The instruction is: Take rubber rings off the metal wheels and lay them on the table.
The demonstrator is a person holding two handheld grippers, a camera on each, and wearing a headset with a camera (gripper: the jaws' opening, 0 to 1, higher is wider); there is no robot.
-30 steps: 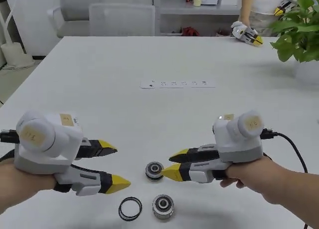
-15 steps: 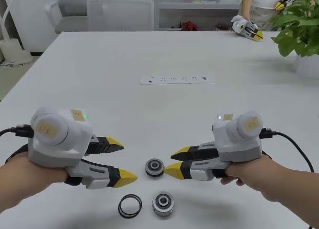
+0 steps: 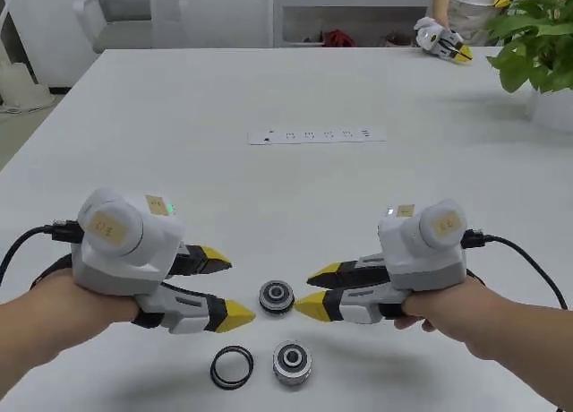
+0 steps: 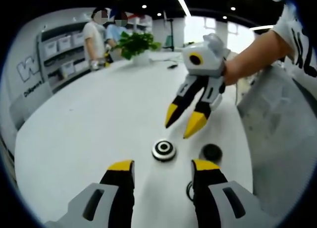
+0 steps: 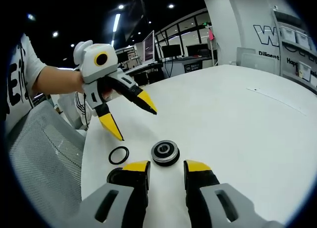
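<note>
- Lying at the bottom centre of the head view, a loose black rubber ring (image 3: 232, 366) rests on the white table (image 3: 134, 143), just left of one metal wheel (image 3: 292, 362).
- Higher in the frame, a second wheel (image 3: 277, 296) sits between the left gripper (image 3: 240, 289) and the right gripper (image 3: 303, 293), both with jaws parted and empty.
- At upper centre lies a power strip (image 3: 316, 136).

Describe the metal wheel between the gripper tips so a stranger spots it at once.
On the white table, near the person's edge, the left gripper and right gripper point yellow tips at each other. The wheel lies between those tips; the other wheel lies nearer the person, beside a loose black ring.
</note>
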